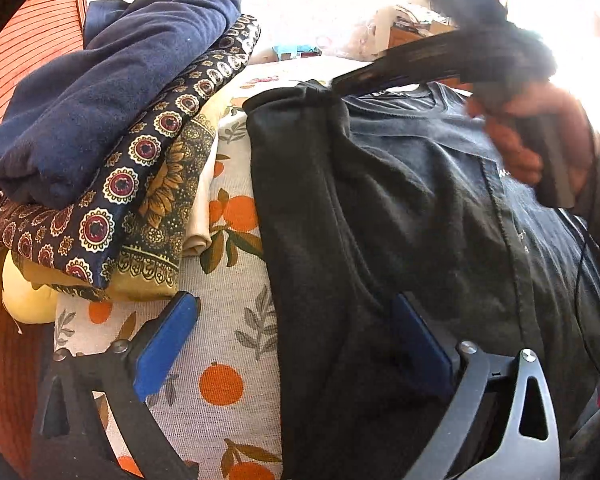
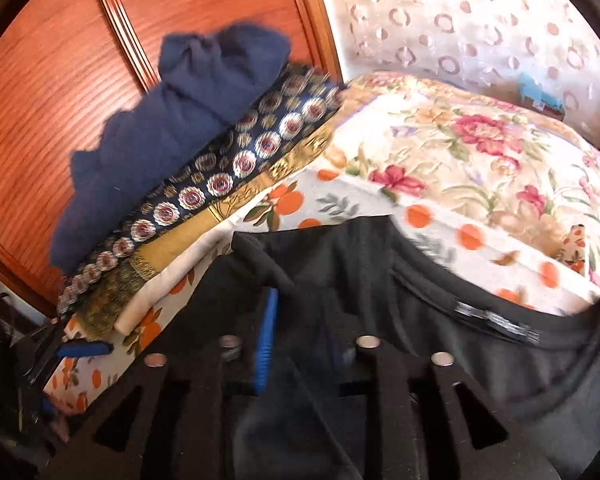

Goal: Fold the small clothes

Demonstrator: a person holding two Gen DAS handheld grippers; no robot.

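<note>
A black T-shirt (image 1: 400, 208) lies flat on the orange-print sheet (image 1: 228, 320), collar and label (image 2: 496, 324) at the far end. My left gripper (image 1: 296, 340) stands wide open over the shirt's left edge; one blue pad (image 1: 168, 344) is over the sheet, the other (image 1: 420, 344) over the cloth. My right gripper (image 2: 300, 344) is low over the shirt's shoulder near the collar, jaws partly apart with black cloth lying between them. In the left wrist view the right gripper (image 1: 400, 68) reaches in from the right, held by a hand (image 1: 532, 136).
A stack of folded clothes (image 1: 112, 120) sits left of the shirt, navy fleece (image 2: 172, 148) on top and patterned cloth (image 1: 140, 184) below. A wooden headboard (image 2: 60, 80) stands behind it. A floral pillow (image 2: 480, 160) lies beyond the collar.
</note>
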